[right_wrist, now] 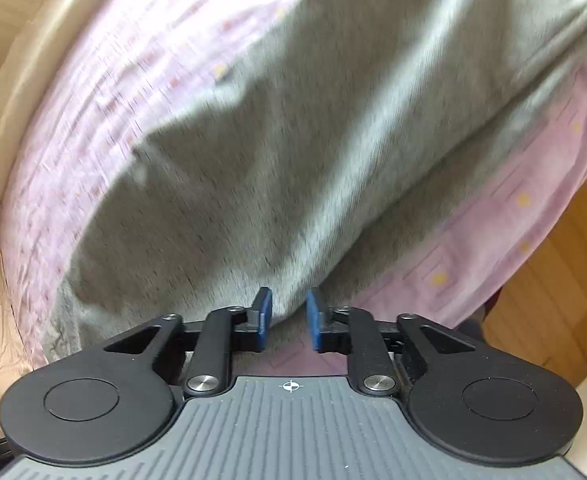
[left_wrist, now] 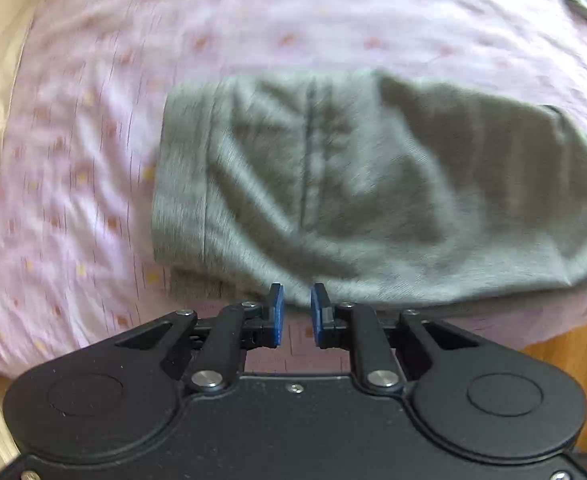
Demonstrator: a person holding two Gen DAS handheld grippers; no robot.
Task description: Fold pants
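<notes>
So far grey sweatpants (left_wrist: 373, 184) lie on pink bedsheet (left_wrist: 93, 160), doubled lengthwise, layers stacked at near edge. My left gripper (left_wrist: 296, 312) and right gripper (right_wrist: 288, 316): jaws narrowly apart, gripping nothing, at near edge. Crosswise folds left, I judge.

The pants (left_wrist: 333, 184) lie on the bed sheet (left_wrist: 93, 160), near its edge.

pants (left_wrist: 373, 184): blurred, right end cut off | bedsheet (left_wrist: 93, 160) pattern: smeared by blur
</notes>
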